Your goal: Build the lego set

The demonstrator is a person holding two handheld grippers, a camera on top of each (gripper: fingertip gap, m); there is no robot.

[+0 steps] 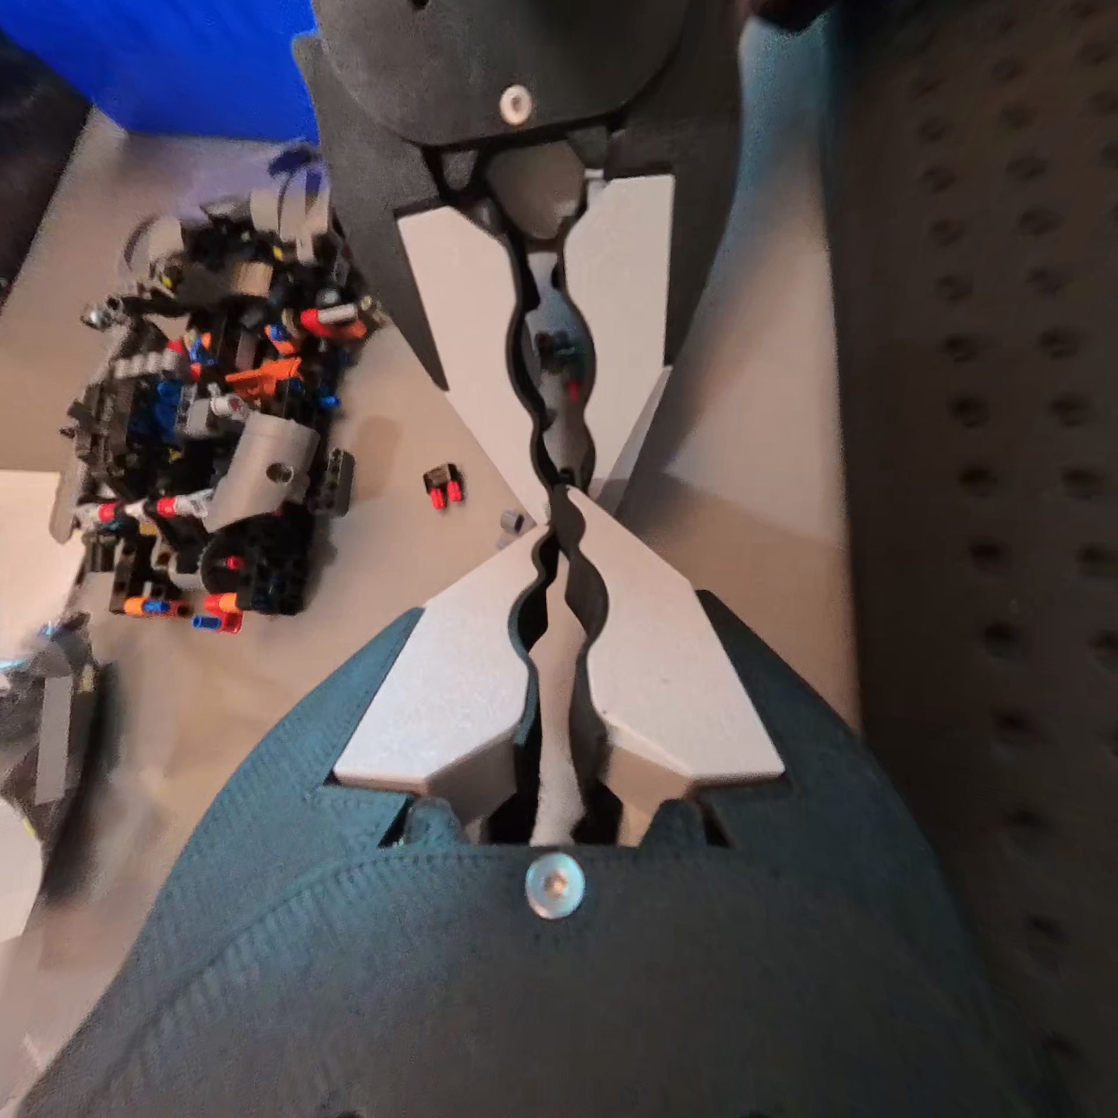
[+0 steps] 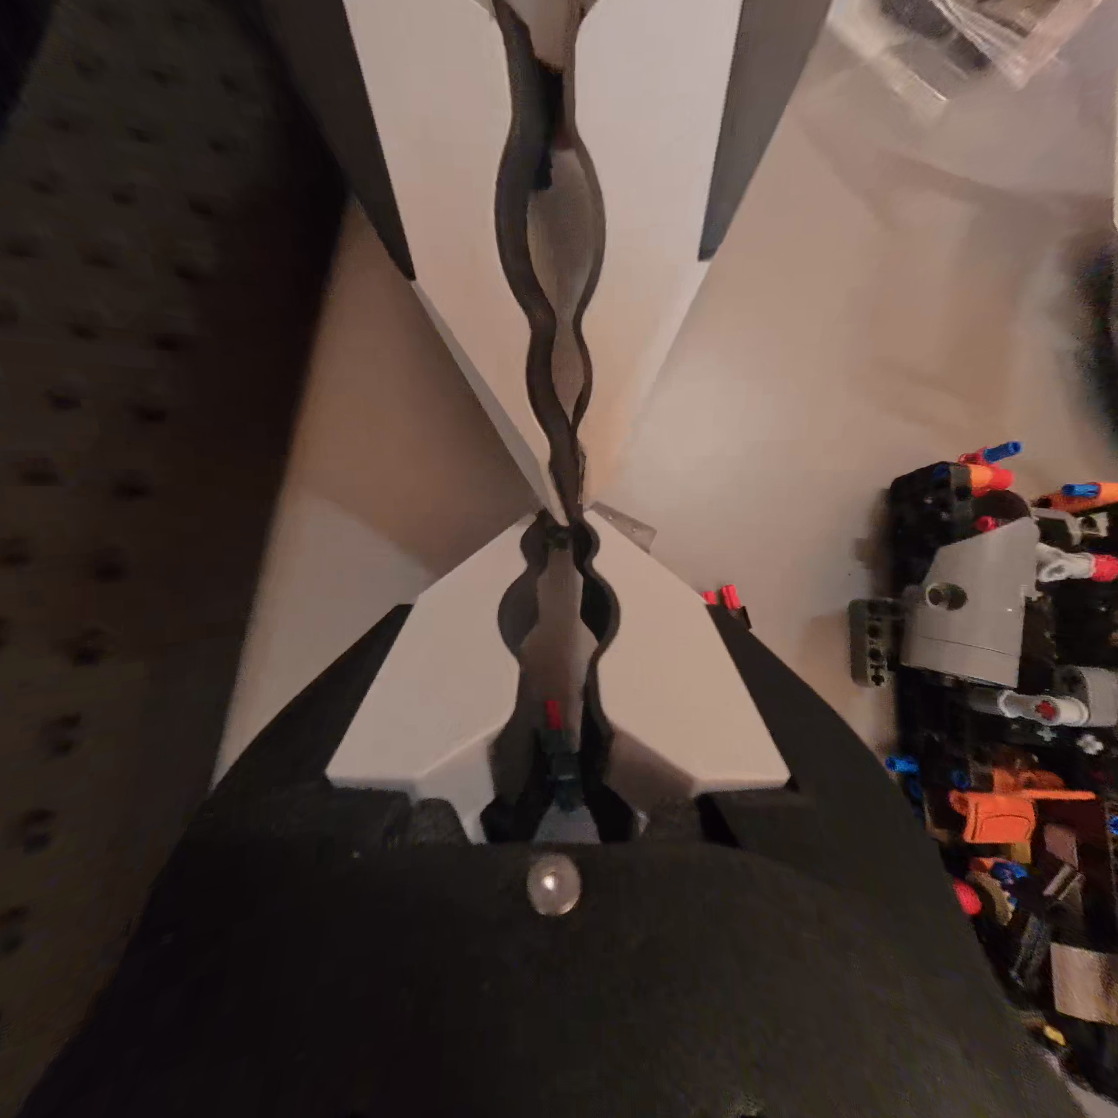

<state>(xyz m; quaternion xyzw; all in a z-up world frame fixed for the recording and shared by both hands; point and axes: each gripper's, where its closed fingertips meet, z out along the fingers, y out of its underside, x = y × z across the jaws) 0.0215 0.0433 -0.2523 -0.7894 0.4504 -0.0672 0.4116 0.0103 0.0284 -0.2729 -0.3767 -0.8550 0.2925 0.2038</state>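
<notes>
My two grippers meet tip to tip above the beige table [image 1: 750,581]. My left gripper [image 1: 559,514], teal, is shut with its wavy black pads together at the tips; it also shows from the top of the right wrist view [image 2: 568,484]. My right gripper [image 2: 559,535], black, is shut on a small black piece [image 2: 556,539] at its fingertips, right against the left tips. It enters the left wrist view from above [image 1: 565,481]. A black piece with a red end [image 2: 555,741] shows through the right fingers' gap; I cannot tell whether it lies on the table.
The half-built black, grey and orange model [image 1: 199,423] lies on the table beside the grippers [image 2: 998,665]. A loose black piece with red pins [image 1: 443,484] and a small grey piece [image 1: 513,520] lie near it. A dark perforated surface [image 1: 998,544] borders the table. A blue object [image 1: 163,60] stands behind.
</notes>
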